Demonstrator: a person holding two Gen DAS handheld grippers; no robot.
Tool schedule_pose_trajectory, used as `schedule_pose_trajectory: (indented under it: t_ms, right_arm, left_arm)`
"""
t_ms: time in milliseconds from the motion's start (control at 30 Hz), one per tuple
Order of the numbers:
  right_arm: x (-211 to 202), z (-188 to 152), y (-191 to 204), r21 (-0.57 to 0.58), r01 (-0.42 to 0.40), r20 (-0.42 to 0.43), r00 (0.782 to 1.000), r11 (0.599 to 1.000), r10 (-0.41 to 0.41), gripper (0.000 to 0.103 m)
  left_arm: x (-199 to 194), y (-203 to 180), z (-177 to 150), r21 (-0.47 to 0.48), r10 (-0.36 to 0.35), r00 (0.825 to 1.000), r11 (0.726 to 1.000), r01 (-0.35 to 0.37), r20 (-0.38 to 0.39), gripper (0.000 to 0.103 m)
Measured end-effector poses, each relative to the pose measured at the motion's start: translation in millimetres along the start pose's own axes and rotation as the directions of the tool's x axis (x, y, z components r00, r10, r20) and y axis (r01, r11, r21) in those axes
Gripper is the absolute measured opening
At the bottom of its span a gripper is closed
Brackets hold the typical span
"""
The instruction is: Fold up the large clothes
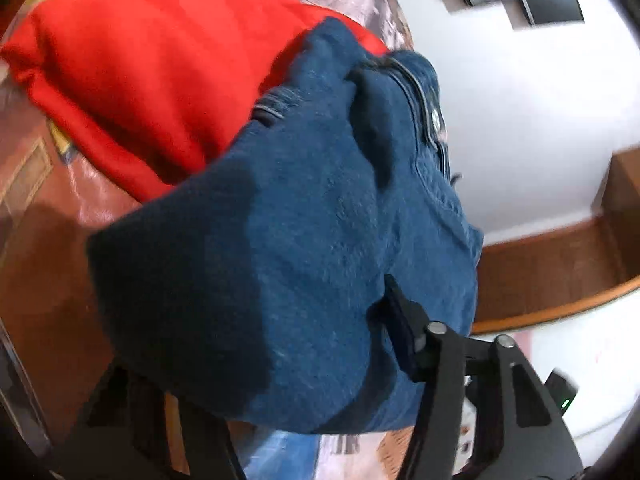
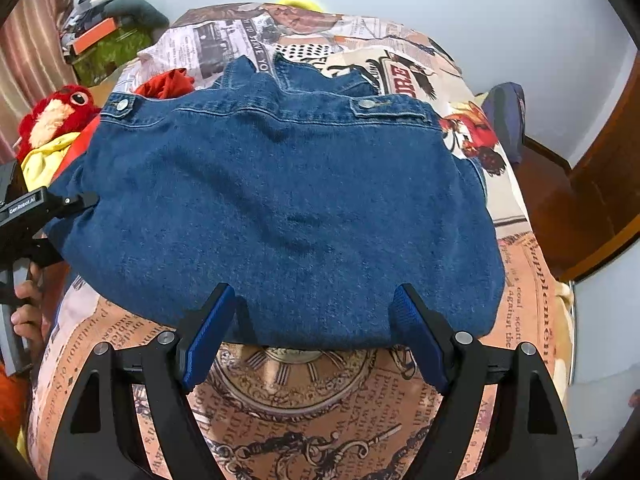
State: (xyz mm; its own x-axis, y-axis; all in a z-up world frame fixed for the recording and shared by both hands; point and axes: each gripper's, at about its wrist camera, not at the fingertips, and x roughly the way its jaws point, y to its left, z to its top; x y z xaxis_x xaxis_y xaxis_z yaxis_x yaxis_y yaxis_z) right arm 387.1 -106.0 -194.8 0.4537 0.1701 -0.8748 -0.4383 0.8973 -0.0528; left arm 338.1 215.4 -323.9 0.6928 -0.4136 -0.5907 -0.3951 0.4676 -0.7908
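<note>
Denim jacket lies on a newspaper-print bedspread; right gripper gapes wide, holding nothing; left gripper touches its edge, jaw state unclear.

I'm seeing coarse, matt blue denim on the jacket ahead of my right gripper, with shiny metal snaps. The gripper's pads are looking like ribbed blue rubber on matt black plastic. Under it, the printed bedspread is looking like smooth cloth. Beyond my left gripper, a red sweatshirt is showing soft fleece.

"GenRobot.AI" on left gripper; "Supplement" on bedsheet.
</note>
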Motion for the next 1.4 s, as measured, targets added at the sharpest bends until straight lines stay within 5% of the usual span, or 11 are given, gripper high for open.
schedule_pose_trajectory:
  t_ms: [133, 333, 533, 633, 767, 900, 1033, 1100, 1200, 1400]
  right_arm:
    - [-2.0, -2.3, -0.9, 0.024, -0.014, -0.009, 1.000, 1.000, 0.015, 0.079]
    - [-11.1, -3.8, 6.0, 0.012, -0.008, -0.015, 1.000, 1.000, 0.008, 0.079]
    - [-34.6, 5.5, 17.5, -0.043, 0.014, 0.030, 0.999, 0.999, -0.012, 0.079]
    - [-45.9, 18.6, 26.9, -0.067, 0.003, 0.066, 0.998, 0.998, 0.001, 0.079]
    - [-44.0, 36.1, 48.5, -0.090, -0.049, 0.079, 0.995, 0.995, 0.056, 0.079]
    - [-19.8, 47.3, 82.4, -0.097, -0.152, 0.025, 0.988, 0.984, 0.155, 0.079]
    - [15.6, 44.0, 116.0, -0.089, -0.301, -0.087, 0.952, 0.949, 0.294, 0.079]
    - [31.2, 40.6, 125.4, -0.065, -0.305, -0.124, 0.947, 0.950, 0.296, 0.079]
    - [44.2, 38.7, 127.4, -0.048, -0.322, -0.166, 0.936, 0.945, 0.311, 0.080]
    - [22.6, 37.3, 84.4, 0.039, -0.342, -0.110, 0.932, 0.939, 0.344, 0.079]
  left_arm:
    - [-13.3, -24.1, -2.5, 0.106, 0.081, 0.996, 0.991, -0.085, 0.039, 0.035]
    - [-31.7, -96.1, -27.6, 0.329, 0.265, 0.941, 0.887, -0.323, 0.210, 0.028]
    - [-74.2, -168.8, -51.7, 0.469, 0.176, 0.911, 0.812, -0.349, 0.374, 0.021]
    - [-104.1, -189.3, -50.8, 0.492, 0.112, 0.902, 0.807, -0.327, 0.416, 0.020]
    - [-135.9, -197.8, -35.8, 0.467, 0.063, 0.900, 0.838, -0.282, 0.431, 0.019]
    - [-148.7, -189.6, -21.4, 0.459, 0.090, 0.882, 0.827, -0.324, 0.462, 0.019]
    - [-148.2, -174.9, -28.0, 0.446, 0.123, 0.885, 0.827, -0.341, 0.448, 0.019]
    - [-141.4, -168.9, -26.5, 0.447, 0.151, 0.889, 0.820, -0.357, 0.433, 0.019]
    - [-128.6, -165.8, -29.2, 0.471, 0.190, 0.885, 0.788, -0.396, 0.426, 0.019]
    - [-116.7, -201.3, -43.6, 0.535, 0.129, 0.901, 0.767, -0.355, 0.413, 0.019]
